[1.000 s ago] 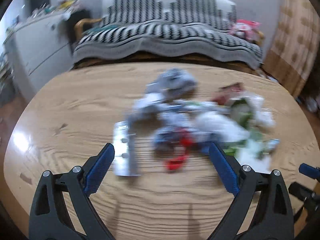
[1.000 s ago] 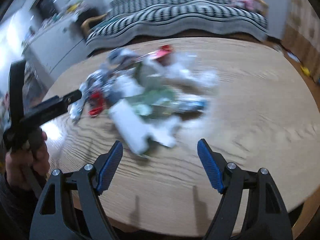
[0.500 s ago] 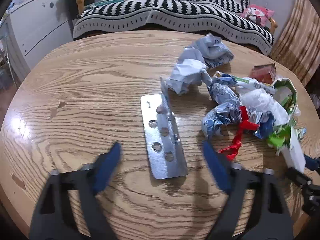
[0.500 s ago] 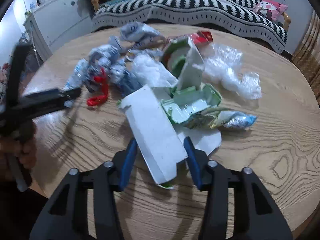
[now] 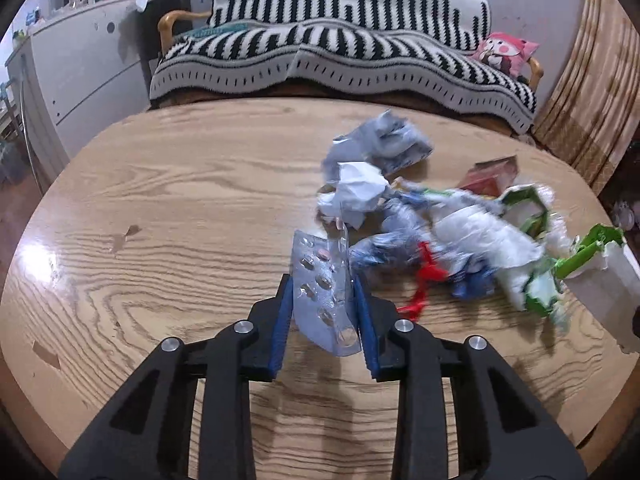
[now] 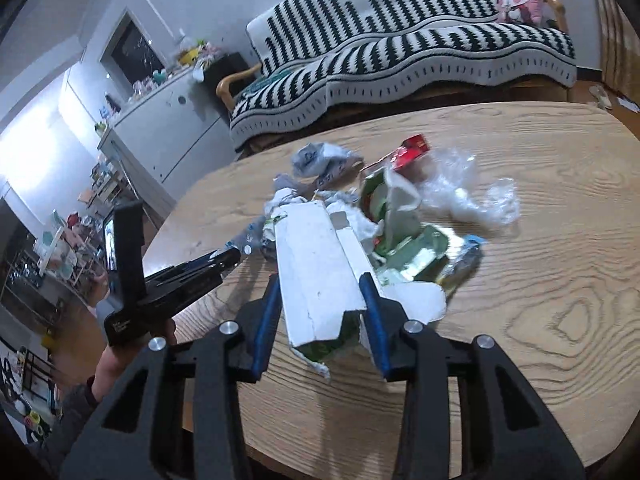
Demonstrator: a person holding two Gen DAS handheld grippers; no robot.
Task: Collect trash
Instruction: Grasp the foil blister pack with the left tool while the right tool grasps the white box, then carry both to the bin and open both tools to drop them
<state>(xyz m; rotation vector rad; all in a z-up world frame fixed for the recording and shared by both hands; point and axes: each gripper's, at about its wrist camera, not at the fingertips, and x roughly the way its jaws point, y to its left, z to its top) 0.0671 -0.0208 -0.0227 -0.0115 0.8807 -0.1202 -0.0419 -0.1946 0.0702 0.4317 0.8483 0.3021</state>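
My left gripper (image 5: 322, 304) is shut on a silver blister pack (image 5: 322, 292) and holds it tilted up off the wooden table (image 5: 180, 208). My right gripper (image 6: 320, 308) is shut on a flattened white carton (image 6: 316, 272) with a green inside, lifted above the table (image 6: 540, 280). A pile of trash lies ahead: crumpled white and blue paper (image 5: 360, 192), a red strip (image 5: 424, 280), a red box (image 5: 492, 172), clear plastic wrap (image 6: 460, 192) and a green-and-white carton (image 6: 396, 208). The left gripper shows at the left of the right wrist view (image 6: 224, 258).
A striped sofa (image 5: 340, 52) stands behind the table. A white cabinet (image 5: 80, 64) is at the far left. The table's front edge is close under both grippers. A curtain (image 5: 592, 92) hangs at the right.
Both grippers closed: the left on the blister pack, the right on the white carton. Both pieces have come up off the table.
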